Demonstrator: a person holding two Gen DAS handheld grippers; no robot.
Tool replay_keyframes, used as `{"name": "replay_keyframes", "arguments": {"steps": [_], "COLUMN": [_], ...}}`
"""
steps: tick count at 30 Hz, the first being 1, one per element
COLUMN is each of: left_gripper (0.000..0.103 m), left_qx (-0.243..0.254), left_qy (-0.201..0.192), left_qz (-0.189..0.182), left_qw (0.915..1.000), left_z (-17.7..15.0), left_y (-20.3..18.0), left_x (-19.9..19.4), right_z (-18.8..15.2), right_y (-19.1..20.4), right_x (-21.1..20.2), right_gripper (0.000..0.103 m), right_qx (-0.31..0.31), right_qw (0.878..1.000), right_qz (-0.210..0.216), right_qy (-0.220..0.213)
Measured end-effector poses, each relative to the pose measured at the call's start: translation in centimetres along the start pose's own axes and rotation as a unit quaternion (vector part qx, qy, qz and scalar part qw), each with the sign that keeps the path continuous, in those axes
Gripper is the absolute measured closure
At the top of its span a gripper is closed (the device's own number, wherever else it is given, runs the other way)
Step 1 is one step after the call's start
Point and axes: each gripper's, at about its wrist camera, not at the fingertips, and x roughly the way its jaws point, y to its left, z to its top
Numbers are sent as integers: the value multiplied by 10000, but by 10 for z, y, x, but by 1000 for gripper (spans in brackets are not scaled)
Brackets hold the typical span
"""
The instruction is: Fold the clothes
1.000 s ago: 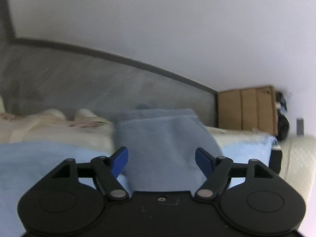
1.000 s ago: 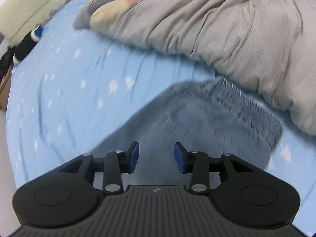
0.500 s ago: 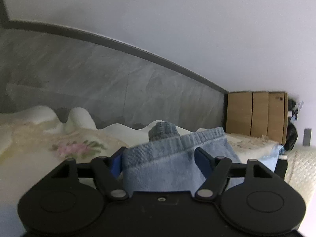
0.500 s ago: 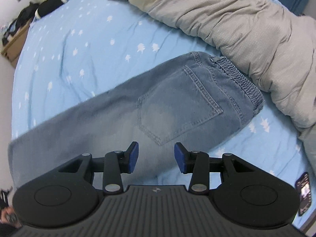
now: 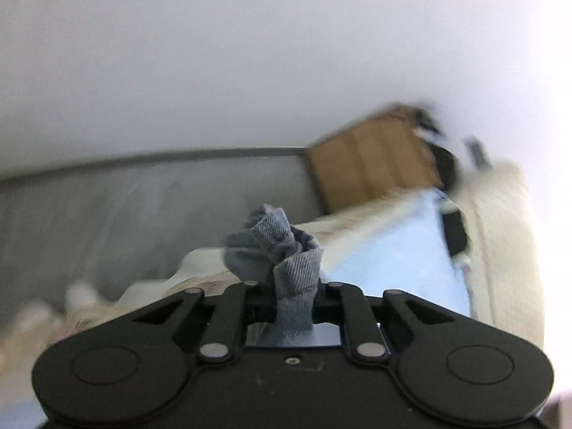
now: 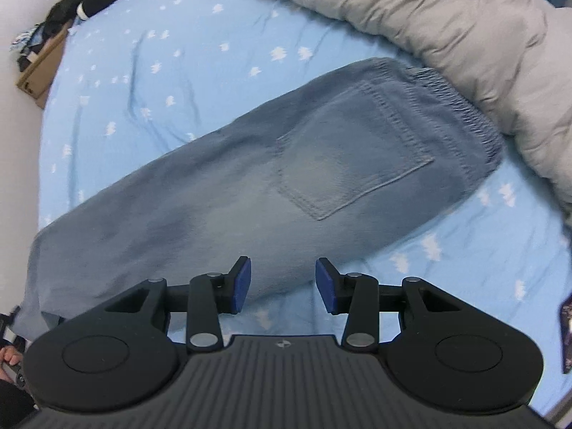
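Mid-fold on a pair of jeans (image 6: 286,175), laid out flat on the bed (image 6: 186,53) over the blue star-print sheet, back pocket up, elastic waistband right up against the grey duvet (image 6: 464,28) at the far right. Looks like already halved lengthwise, one leg on the other, though hard to be sure from this angle.

Left gripper (image 5: 293,296): jaws clamped tight on a bunched wad of denim, presumably the leg-hem end, lifted clear of the bed and pointing up toward the wall. Pretty blurry in the left wrist view, so probably mid-swing. Cardboard box (image 5: 371,164) and a cream pillow (image 5: 500,243) in the background, nothing that matters.

Right gripper (image 6: 282,286): jaws apart, holding nothing, hovering just above the near edge of the jeans around the thigh area.

Next move, best guess: carry that hem end over toward the waistband to halve the length, with the right gripper either pinning the middle as a crease line or grabbing the other hem corner. Worth watching: only a wad in the left jaws, so easy to drag the cloth crooked instead of laying it square.
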Motion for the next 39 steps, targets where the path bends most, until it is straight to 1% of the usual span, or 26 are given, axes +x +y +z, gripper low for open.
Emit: {"name": "replay_keyframes", "arguments": {"steps": [3, 5, 7, 10, 13, 16, 19, 22, 23, 25, 28, 31, 33, 34, 38, 39], "left_gripper": [91, 91, 91, 91, 91, 91, 91, 91, 91, 91, 91, 91, 91, 90, 86, 86], "left_qx": [724, 1158, 1562, 2121, 2485, 2936, 3253, 3668, 3738, 3912, 3896, 4246, 4418, 4488, 4675, 4703], "left_qy": [-18, -13, 25, 96, 242, 455, 820, 1203, 1360, 1745, 2360, 2806, 3045, 3149, 3359, 3405], "left_qz": [-436, -644, -835, -1107, -1400, -1642, -1890, -1959, -1972, -1955, -1855, -1726, -1616, -1555, -1317, -1322], "left_qw": [9964, 9912, 9842, 9709, 9582, 9406, 9229, 9014, 8960, 8822, 8707, 8433, 8282, 8217, 8070, 8034], "left_z": [-5, -14, -30, -61, -96, -138, -186, -235, -252, -288, -338, -395, -427, -440, -465, -464], "left_y": [-57, -94, -132, -186, -231, -265, -290, -304, -306, -308, -294, -284, -276, -271, -257, -256], "left_x": [-24, -38, -50, -64, -71, -74, -71, -60, -54, -41, -12, 15, 28, 32, 46, 43], "right_z": [-1, -1, 0, 4, 11, 18, 24, 25, 25, 23, 20, 18, 16, 16, 19, 21], "right_y": [-4, -7, -12, -21, -34, -46, -59, -76, -82, -96, -117, -135, -143, -145, -144, -140], "right_x": [11, 19, 24, 29, 30, 29, 26, 26, 27, 31, 36, 39, 37, 35, 29, 28], "right_gripper": [60, 60, 60, 60, 60, 60, 60, 60, 60, 60, 60, 60, 60, 60, 60, 60], "right_qx": [130, 224, 310, 443, 548, 559, 461, 388, 428, 554, 743, 918, 969, 963, 761, 670], "right_qw": [9997, 9991, 9984, 9968, 9951, 9938, 9932, 9932, 9933, 9933, 9931, 9926, 9928, 9931, 9953, 9959], "right_qz": [211, 352, 482, 662, 826, 956, 1051, 1068, 1046, 983, 888, 780, 694, 660, 599, 604], "right_qy": [15, 26, 33, 5, -53, -104, -195, -258, -254, -230, -193, -158, -141, -136, -99, -84]}}
